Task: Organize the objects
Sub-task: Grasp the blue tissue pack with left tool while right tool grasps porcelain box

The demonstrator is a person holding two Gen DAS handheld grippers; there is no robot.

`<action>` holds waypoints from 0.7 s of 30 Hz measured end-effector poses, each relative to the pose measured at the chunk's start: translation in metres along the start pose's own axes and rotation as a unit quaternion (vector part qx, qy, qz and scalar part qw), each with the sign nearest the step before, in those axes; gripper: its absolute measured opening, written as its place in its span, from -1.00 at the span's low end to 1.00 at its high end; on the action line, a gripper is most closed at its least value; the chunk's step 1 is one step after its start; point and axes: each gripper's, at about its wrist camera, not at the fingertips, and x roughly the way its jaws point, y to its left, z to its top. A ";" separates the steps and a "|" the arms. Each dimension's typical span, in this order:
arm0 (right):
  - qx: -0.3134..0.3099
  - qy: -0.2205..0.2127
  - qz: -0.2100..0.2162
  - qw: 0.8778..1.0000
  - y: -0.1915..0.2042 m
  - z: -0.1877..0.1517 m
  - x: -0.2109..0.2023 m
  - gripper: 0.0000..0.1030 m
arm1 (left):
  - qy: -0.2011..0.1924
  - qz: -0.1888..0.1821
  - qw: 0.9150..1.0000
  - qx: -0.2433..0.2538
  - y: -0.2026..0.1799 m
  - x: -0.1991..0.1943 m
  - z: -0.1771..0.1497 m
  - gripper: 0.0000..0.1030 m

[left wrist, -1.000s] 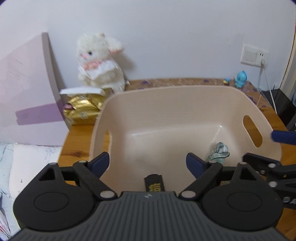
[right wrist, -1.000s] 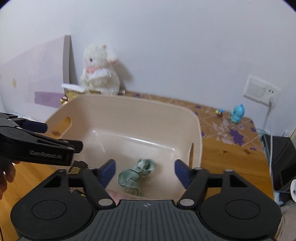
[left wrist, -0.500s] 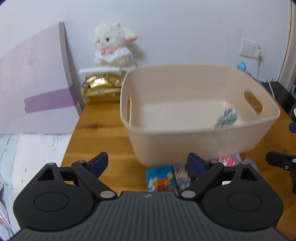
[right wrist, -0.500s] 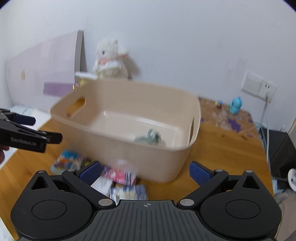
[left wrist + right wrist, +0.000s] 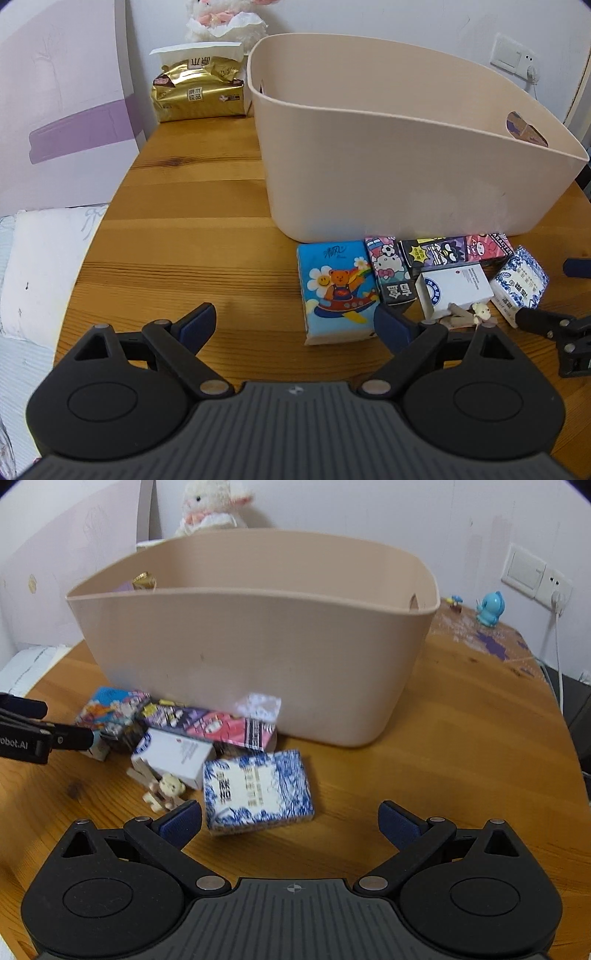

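A beige plastic bin (image 5: 388, 147) (image 5: 258, 638) stands on the wooden table. Small items lie in front of it: a blue bear tissue pack (image 5: 338, 291), a Hello Kitty box (image 5: 388, 271), a purple and pink character box (image 5: 454, 251) (image 5: 210, 722), a white box (image 5: 456, 290) (image 5: 173, 751), a blue-and-white patterned pack (image 5: 519, 286) (image 5: 256, 790) and a small wooden figure (image 5: 467, 315) (image 5: 162, 788). My left gripper (image 5: 295, 325) is open and empty, low over the table just before the tissue pack. My right gripper (image 5: 290, 821) is open and empty, just before the patterned pack.
A gold tissue pack (image 5: 199, 90) and a white plush toy (image 5: 210, 507) sit behind the bin by the wall. A pink board (image 5: 62, 103) leans at the left. A blue figurine (image 5: 489, 607) and a wall socket with a cable (image 5: 535, 576) are at the right.
Both grippers have pulled back from over the bin and dropped low toward the table. The items in front of the bin have come into view; the bin's inside is now hidden.
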 end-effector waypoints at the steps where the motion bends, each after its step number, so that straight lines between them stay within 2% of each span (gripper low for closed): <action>1: 0.000 0.001 -0.001 1.000 0.000 -0.001 0.001 1.00 | -0.002 0.000 1.000 -0.001 0.000 0.001 0.000 0.81; 6: 0.002 0.002 -0.002 1.000 0.001 -0.002 0.006 1.00 | 0.004 -0.010 1.000 -0.009 -0.004 0.007 0.006 0.81; 9: 0.000 0.001 -0.003 1.000 0.002 -0.003 0.007 0.95 | 0.011 -0.004 1.000 -0.002 -0.009 0.014 0.006 0.80; 12: 0.002 -0.002 0.001 1.000 0.002 -0.004 0.006 0.74 | 0.018 -0.003 1.000 -0.002 -0.009 0.019 0.002 0.68; 14: -0.003 -0.007 0.001 1.000 0.003 -0.004 0.003 0.55 | 0.010 -0.002 1.000 0.003 -0.009 0.017 0.001 0.53; 15: -0.004 -0.007 0.002 1.000 0.004 -0.004 0.002 0.49 | 0.008 -0.004 1.000 0.003 -0.009 0.015 0.001 0.37; 16: -0.005 -0.006 0.002 1.000 0.005 -0.003 0.000 0.34 | 0.008 -0.004 1.000 0.003 -0.009 0.014 0.001 0.17; 17: -0.006 -0.005 0.005 1.000 0.006 -0.003 -0.002 0.17 | 0.008 -0.005 1.000 0.003 -0.009 0.012 0.002 0.07; 18: -0.008 -0.003 -0.004 1.000 0.008 -0.003 -0.003 0.16 | 0.011 -0.004 1.000 0.003 -0.009 0.011 0.002 -0.06; 21: -0.019 -0.004 -0.007 1.000 0.014 -0.007 -0.007 0.16 | 0.020 -0.005 1.000 0.004 -0.008 0.008 0.003 -0.07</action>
